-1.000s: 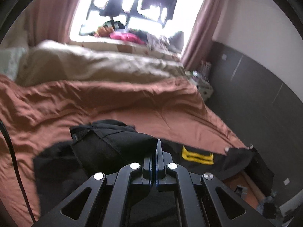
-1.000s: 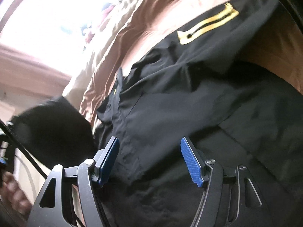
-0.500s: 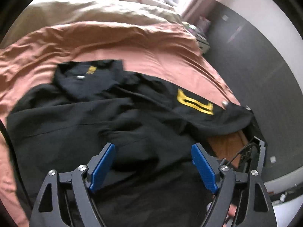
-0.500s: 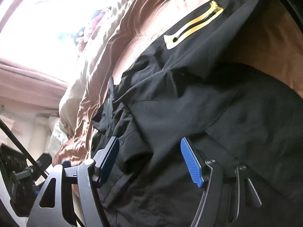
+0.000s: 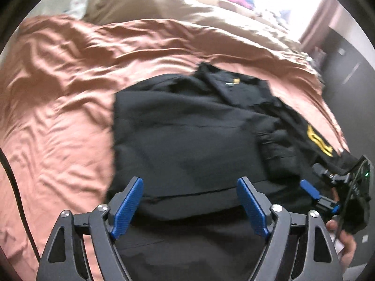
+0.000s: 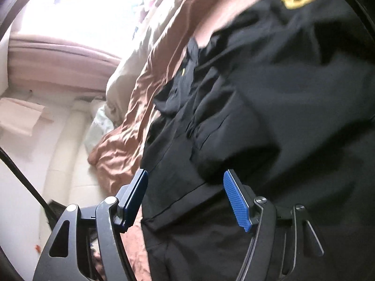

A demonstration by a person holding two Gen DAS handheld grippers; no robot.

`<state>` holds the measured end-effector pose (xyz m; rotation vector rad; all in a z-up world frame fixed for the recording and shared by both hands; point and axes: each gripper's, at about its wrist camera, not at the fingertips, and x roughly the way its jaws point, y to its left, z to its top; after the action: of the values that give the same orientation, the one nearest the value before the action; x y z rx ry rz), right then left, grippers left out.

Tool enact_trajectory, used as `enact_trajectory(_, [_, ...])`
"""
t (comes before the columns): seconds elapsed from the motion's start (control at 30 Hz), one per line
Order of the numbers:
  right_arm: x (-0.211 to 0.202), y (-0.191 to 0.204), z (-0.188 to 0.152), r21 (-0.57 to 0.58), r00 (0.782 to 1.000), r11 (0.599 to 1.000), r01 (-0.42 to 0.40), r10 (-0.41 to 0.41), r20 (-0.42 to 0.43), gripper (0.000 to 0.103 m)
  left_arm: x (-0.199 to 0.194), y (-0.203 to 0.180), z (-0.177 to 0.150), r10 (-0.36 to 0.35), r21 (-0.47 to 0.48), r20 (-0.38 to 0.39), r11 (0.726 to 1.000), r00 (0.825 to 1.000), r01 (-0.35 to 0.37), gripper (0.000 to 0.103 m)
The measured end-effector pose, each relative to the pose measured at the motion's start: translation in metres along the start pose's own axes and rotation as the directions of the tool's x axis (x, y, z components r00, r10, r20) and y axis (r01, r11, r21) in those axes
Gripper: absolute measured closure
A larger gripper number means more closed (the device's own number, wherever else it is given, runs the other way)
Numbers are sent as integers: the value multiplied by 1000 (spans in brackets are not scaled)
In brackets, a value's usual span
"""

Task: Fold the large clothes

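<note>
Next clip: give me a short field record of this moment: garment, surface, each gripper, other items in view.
garment: black jacket with yellow emblem, spread flat, left side folded over the middle
surface: rust-brown bedsheet, wrinkled
left gripper: jaws closing slightly, above the jacket's near hem, pads not pressing cloth
right gripper: open, low over the jacket, nothing pinched
other: beige duvet at the far side; pink curtain
</note>
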<state>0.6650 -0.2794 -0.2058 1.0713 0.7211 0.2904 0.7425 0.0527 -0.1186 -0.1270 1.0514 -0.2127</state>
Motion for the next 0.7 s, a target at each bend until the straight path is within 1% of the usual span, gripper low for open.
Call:
enact_trajectory(0.03, [7, -2, -1, 0, 1000, 1000, 7, -7, -9, 44, 2, 8, -4, 14, -9, -2, 1000, 1000, -14, 27])
enact_trajectory(0.07, [11, -3, -1, 4, 1000, 1000, 6, -6, -20, 50, 3, 15, -8, 25, -18, -5, 1000, 1000, -25, 34])
enact_trajectory(0.1, [18, -6, -1, 15, 999, 1000, -8, 9, -39, 52, 5, 23, -12, 35, -27, -9, 999, 999, -35, 39])
enact_trajectory(0.13, [24, -9, 0, 24, 999, 1000, -18, 20, -50, 56, 8, 30, -16, 46, -34, -18, 998, 999, -46, 48])
enact_trajectory(0.17, [27, -11, 0, 25, 999, 1000, -17, 19, -50, 56, 12, 36, -20, 55, -40, -28, 998, 998, -56, 55])
enact_trajectory(0.23, [33, -15, 5, 26, 999, 1000, 3, -2, -41, 56, 20, 49, -27, 72, -54, -48, 996, 996, -74, 60])
enact_trajectory(0.27, [37, -17, 7, 31, 999, 999, 22, -20, -42, 56, 22, 53, -30, 77, -57, -52, 995, 996, -80, 60])
enact_trajectory(0.3, [41, -21, 9, 39, 999, 999, 33, -32, -40, 56, 27, 57, -33, 91, -56, -60, 994, 994, -94, 61])
enact_trajectory(0.37, [47, -21, 10, 41, 997, 997, 61, -60, -45, 56, 34, 62, -39, 124, -42, -68, 991, 990, -127, 68])
enact_trajectory(0.4, [51, -21, 11, 42, 997, 997, 70, -68, -46, 56, 36, 64, -41, 139, -35, -69, 989, 988, -141, 70])
enact_trajectory(0.43, [53, -20, 11, 40, 996, 996, 74, -72, -46, 56, 39, 66, -44, 155, -28, -67, 987, 986, -157, 72])
enact_trajectory(0.53, [60, -10, 12, 17, 995, 996, 90, -89, -51, 56, 50, 72, -48, 190, -1, -74, 982, 979, -191, 73])
enact_trajectory(0.6, [61, -4, 12, 12, 995, 996, 84, -83, -55, 56, 57, 75, -51, 209, 7, -82, 978, 975, -209, 77])
enact_trajectory(0.63, [61, -5, 14, 18, 996, 997, 70, -69, -52, 60, 60, 78, -52, 216, 5, -87, 976, 972, -217, 81])
enact_trajectory(0.67, [61, -6, 16, 25, 997, 998, 58, -56, -47, 68, 63, 82, -54, 216, -4, -92, 976, 972, -217, 82])
enact_trajectory(0.7, [62, -10, 19, 34, 998, 999, 40, -39, -43, 71, 65, 85, -55, 208, -14, -95, 978, 974, -210, 82])
